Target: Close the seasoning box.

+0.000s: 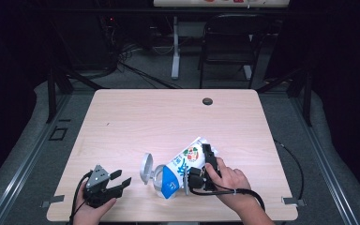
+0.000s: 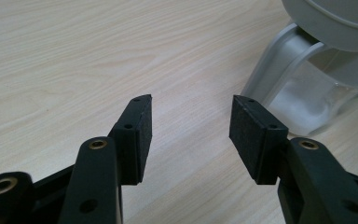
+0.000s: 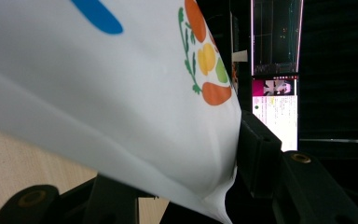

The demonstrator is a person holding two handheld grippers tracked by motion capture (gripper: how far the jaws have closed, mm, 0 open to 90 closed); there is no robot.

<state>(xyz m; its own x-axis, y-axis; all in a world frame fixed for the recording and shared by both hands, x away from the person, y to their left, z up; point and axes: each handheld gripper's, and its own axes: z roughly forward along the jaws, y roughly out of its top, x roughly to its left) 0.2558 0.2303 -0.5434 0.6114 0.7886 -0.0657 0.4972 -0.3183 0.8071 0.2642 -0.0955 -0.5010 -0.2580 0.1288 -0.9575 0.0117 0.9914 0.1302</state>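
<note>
Nearest the bench's front edge, the left gripper sits low at the near-left corner, held in the person's left hand; its black fingers point toward the middle of the bench and stand wide apart with bare wood between them. Their pads are flat, matte and finely grained, fixed to hard black links with brass-coloured rivets.

Just beyond them lies the task's thing: a clear plastic container on its side, its round grey flip lid swung open on a grey hinge arm, with a soft pouch pushed into its mouth. In the left gripper view the lid and the cloudy clear wall show close by at the right, apart from the fingers.

The pouch is smooth and glossy, white with a blue band at the container end and a printed cluster of orange, yellow and green fruit shapes; blue characters on it are too small to read. It slants up and to the right across the near middle of the bench.

The right gripper, in the right hand, reaches in from the near right, its fingers pinching the pouch's rear sealed end.

The bench is pale wood-grain laminate with rounded corners and a dark round grommet at its far edge.
</note>
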